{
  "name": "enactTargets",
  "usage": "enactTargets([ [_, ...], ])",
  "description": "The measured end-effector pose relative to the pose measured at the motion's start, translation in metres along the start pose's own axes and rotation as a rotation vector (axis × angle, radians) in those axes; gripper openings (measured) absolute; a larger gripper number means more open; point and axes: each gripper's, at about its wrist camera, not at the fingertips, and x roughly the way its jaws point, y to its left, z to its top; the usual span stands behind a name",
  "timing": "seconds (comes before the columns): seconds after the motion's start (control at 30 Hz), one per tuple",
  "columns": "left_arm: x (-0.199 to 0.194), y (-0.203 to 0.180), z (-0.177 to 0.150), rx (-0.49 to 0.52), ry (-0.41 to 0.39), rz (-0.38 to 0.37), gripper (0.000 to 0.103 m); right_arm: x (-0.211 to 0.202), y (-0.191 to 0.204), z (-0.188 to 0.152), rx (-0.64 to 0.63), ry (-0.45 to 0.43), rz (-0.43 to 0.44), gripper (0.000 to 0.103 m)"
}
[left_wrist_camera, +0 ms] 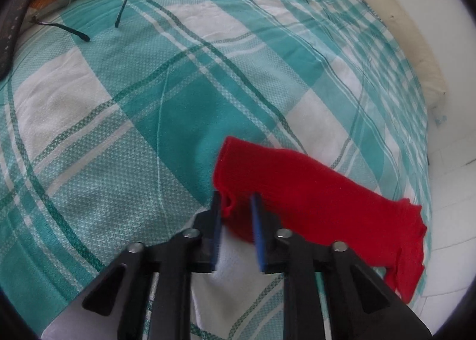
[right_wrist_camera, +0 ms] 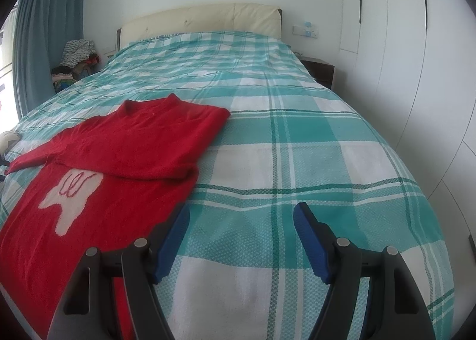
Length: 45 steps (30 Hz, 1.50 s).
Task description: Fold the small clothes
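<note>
Plaid-covered bed [right_wrist_camera: 297, 137], red sweater [right_wrist_camera: 125, 143], eyeglasses [left_wrist_camera: 89, 18]

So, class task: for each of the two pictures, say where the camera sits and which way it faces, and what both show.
Left wrist: sits behind the left gripper, looking down across the bed toward glasses by a pillow; its fingers hold the red sweater.
Right wrist: sits behind the open right gripper, facing along the bed to the headboard.
Shared: the red sweater and checked bedspread.
</note>
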Motion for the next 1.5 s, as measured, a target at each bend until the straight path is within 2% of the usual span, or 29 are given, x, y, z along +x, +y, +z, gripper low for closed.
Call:
enactTargets([
  [0.07,-0.015,-0.013,0.001,0.027,-0.053,0.028,0.002,0.000,-0.002,0.000,0.012,-0.001,0.000,0.072],
  [0.13,-0.042,-0.042,0.004,0.099,-0.122,0.011,0.002,-0.001,-0.004,0.001,0.026,-0.006,0.008,0.072],
  [0.2,-0.071,-0.088,0.004,0.210,-0.180,-0.018,0.002,-0.003,-0.005,0.003,0.040,-0.012,0.023,0.072],
  [0.27,-0.097,-0.143,-0.001,0.326,-0.220,-0.079,0.002,-0.004,-0.004,0.004,0.045,-0.014,0.038,0.072],
  [0.37,-0.124,-0.235,-0.023,0.509,-0.250,-0.175,0.002,-0.007,-0.002,0.007,0.042,-0.025,0.053,0.072],
  [0.47,-0.134,-0.319,-0.055,0.669,-0.244,-0.271,0.002,-0.012,-0.001,0.009,0.039,-0.043,0.059,0.072],
  [0.57,-0.127,-0.382,-0.095,0.777,-0.209,-0.343,0.002,-0.016,-0.005,0.010,0.055,-0.056,0.064,0.072],
  [0.73,-0.083,-0.441,-0.163,0.902,-0.115,-0.360,0.002,-0.020,-0.013,0.012,0.096,-0.068,0.071,0.072],
  [0.87,-0.037,-0.454,-0.211,0.935,-0.026,-0.348,0.004,-0.020,-0.019,0.014,0.124,-0.074,0.078,0.072],
  [0.9,-0.027,-0.457,-0.224,0.959,-0.006,-0.328,0.008,-0.019,-0.020,0.014,0.130,-0.073,0.080,0.072],
  [0.97,-0.008,-0.459,-0.245,1.005,0.044,-0.260,0.045,-0.019,-0.022,0.015,0.141,-0.070,0.082,0.072],
  [1.0,-0.005,-0.456,-0.252,1.019,0.038,-0.234,0.067,-0.019,-0.023,0.014,0.145,-0.071,0.082,0.072],
  [1.03,-0.009,-0.449,-0.255,1.031,0.008,-0.229,0.073,-0.020,-0.024,0.015,0.148,-0.074,0.082,0.072],
  [1.13,-0.027,-0.422,-0.250,1.046,-0.046,-0.218,0.083,-0.024,-0.028,0.015,0.166,-0.087,0.087,0.072],
  [1.23,-0.046,-0.381,-0.230,1.019,-0.125,-0.149,0.095,-0.026,-0.032,0.016,0.188,-0.092,0.090,0.072],
  [1.33,-0.058,-0.333,-0.207,0.976,-0.196,-0.016,0.097,-0.027,-0.035,0.016,0.211,-0.090,0.096,0.072],
  [1.43,-0.058,-0.285,-0.190,0.910,-0.234,0.116,0.097,-0.028,-0.035,0.016,0.215,-0.087,0.091,0.072],
  [1.5,-0.052,-0.254,-0.184,0.843,-0.241,0.143,0.098,-0.030,-0.035,0.015,0.214,-0.089,0.088,0.072],
])
